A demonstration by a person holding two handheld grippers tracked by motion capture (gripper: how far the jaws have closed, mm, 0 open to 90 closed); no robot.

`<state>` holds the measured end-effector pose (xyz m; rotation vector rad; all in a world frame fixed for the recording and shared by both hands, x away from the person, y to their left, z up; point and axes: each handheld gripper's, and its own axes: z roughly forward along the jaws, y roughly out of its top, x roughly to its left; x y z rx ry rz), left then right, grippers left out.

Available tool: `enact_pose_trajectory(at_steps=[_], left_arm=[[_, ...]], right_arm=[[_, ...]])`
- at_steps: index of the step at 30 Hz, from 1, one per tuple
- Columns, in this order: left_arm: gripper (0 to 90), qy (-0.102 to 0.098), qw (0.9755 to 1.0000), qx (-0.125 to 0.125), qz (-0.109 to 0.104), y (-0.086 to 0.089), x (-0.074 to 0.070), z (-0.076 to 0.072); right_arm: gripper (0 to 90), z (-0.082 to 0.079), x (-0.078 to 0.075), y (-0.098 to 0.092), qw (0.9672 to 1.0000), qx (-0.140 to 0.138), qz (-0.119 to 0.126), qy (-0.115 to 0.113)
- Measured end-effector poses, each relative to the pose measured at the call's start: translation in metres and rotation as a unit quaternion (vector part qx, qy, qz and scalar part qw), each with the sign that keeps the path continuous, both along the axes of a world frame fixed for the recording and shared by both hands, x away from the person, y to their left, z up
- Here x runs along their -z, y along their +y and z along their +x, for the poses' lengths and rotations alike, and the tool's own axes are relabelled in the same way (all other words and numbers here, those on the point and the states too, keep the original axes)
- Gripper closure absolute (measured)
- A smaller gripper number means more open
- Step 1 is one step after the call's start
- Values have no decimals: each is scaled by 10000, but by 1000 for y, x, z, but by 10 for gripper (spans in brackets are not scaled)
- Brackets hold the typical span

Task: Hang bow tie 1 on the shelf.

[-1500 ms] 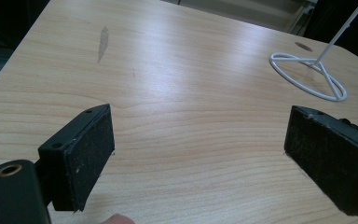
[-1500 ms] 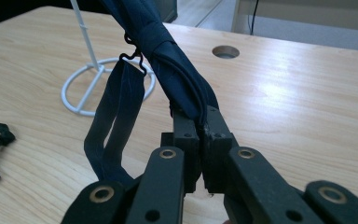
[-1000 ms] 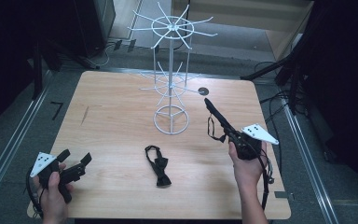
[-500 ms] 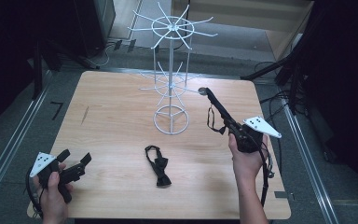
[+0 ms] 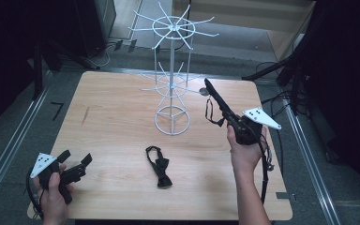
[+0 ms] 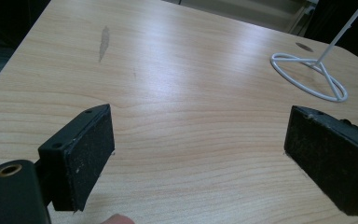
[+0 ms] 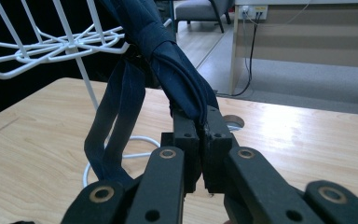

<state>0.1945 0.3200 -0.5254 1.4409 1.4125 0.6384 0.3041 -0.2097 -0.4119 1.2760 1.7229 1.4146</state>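
The right gripper (image 7: 200, 140) pinched a navy bow tie (image 7: 177, 79), raised beside the white wire rack (image 5: 172, 70) over the wooden table (image 5: 117, 122).

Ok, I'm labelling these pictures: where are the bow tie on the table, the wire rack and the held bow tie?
bow tie on the table (image 5: 159, 169), high view, its knot.
wire rack (image 5: 172, 120), high view, base ring.
held bow tie (image 7: 177, 79), right gripper view, folded cloth above the jaws.
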Motion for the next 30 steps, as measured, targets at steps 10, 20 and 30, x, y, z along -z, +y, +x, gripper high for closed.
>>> enact_pose_trajectory(at_steps=[10, 20, 30], left_arm=[[92, 16, 10000, -4, -21, 0, 0, 0], [92, 28, 10000, -3, -39, 1, 0, 0], [92, 13, 10000, 12, -72, 1, 0, 0]], right_arm=[[879, 12, -5, 11, 9999, -107, 111, -12], [879, 22, -3, 12, 9994, -48, 326, 62], [879, 20, -12, 10, 9990, -53, 441, -104]])
